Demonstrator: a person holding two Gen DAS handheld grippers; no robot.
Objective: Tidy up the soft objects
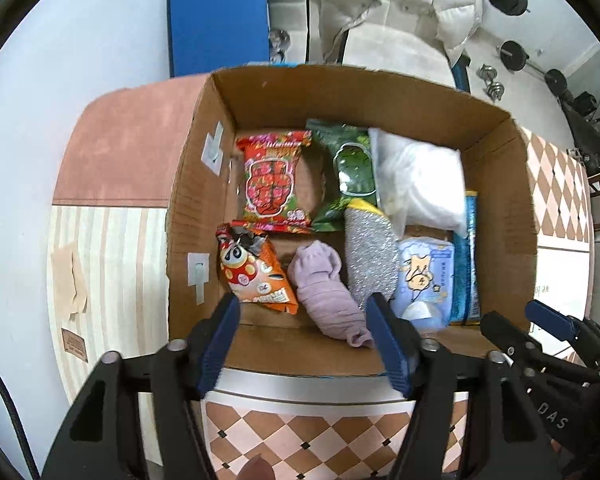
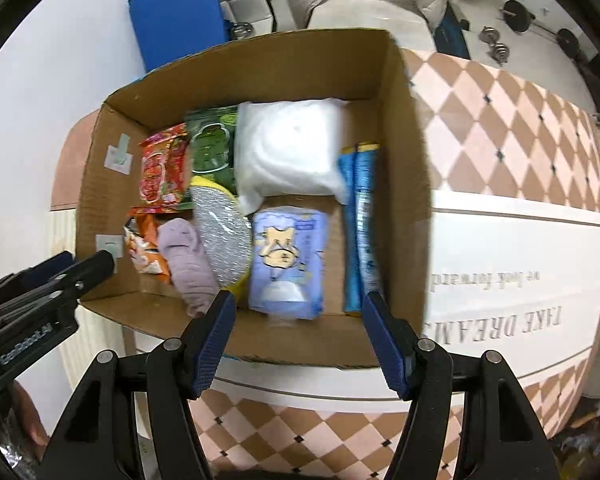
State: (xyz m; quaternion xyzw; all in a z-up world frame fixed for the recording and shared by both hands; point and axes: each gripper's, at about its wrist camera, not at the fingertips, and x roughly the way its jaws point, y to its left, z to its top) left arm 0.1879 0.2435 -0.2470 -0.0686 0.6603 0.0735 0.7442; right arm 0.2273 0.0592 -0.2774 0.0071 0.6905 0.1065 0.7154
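Observation:
An open cardboard box [image 1: 204,208] [image 2: 404,200] holds soft items: a red snack bag [image 1: 274,180], a green bag [image 1: 350,168], a white padded bag [image 1: 420,180] [image 2: 292,152], an orange snack bag [image 1: 252,272], a lilac sock [image 1: 328,292] [image 2: 188,260], a silver scrub pad [image 1: 370,256] [image 2: 224,236], a light blue wipes pack [image 1: 424,280] [image 2: 288,260] and a blue packet [image 1: 466,264] [image 2: 360,220]. My left gripper [image 1: 302,320] is open and empty above the box's near wall. My right gripper [image 2: 298,316] is open and empty, also over the near wall.
The box stands on a cloth with pink and brown diamonds [image 2: 500,120] and stripes [image 1: 108,260]. A blue mat [image 1: 220,16], a pale puffy coat on a chair [image 1: 400,8] and dumbbells [image 1: 512,56] lie beyond the table.

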